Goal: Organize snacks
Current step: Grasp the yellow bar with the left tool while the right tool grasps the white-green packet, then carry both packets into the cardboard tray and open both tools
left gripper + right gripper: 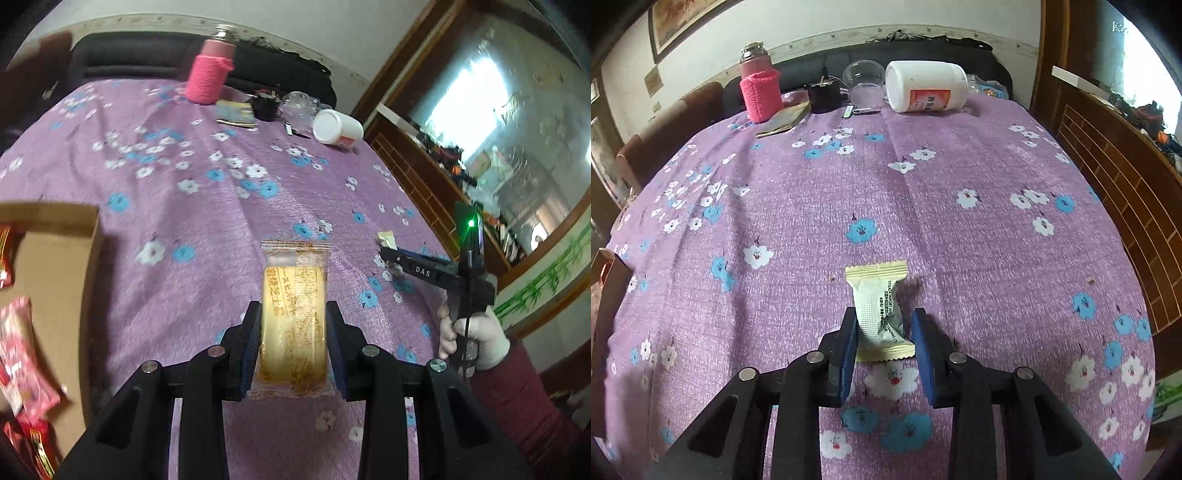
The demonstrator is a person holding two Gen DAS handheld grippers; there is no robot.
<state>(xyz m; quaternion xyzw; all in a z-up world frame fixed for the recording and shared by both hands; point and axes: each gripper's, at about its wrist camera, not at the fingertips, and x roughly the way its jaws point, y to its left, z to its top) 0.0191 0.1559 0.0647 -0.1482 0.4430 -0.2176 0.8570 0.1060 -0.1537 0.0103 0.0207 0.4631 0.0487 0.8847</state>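
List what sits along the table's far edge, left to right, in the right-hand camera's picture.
Pink knit-sleeved bottle → flat gold packet → black cup → clear plastic cup → white jar lying on its side.

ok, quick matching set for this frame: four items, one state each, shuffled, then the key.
Items:
1. transparent-wrapped golden cake bar
2. small cream-coloured candy packet
3. large white plastic bottle with the orange label
4. steel flask in the pink knitted sleeve

States:
A. standing upright at the far edge of the table
B. lying on its side
C. clamped between the left gripper fingers
D. lying on the purple flowered tablecloth between the open right gripper fingers

Pairs: 1-C, 2-D, 3-B, 4-A
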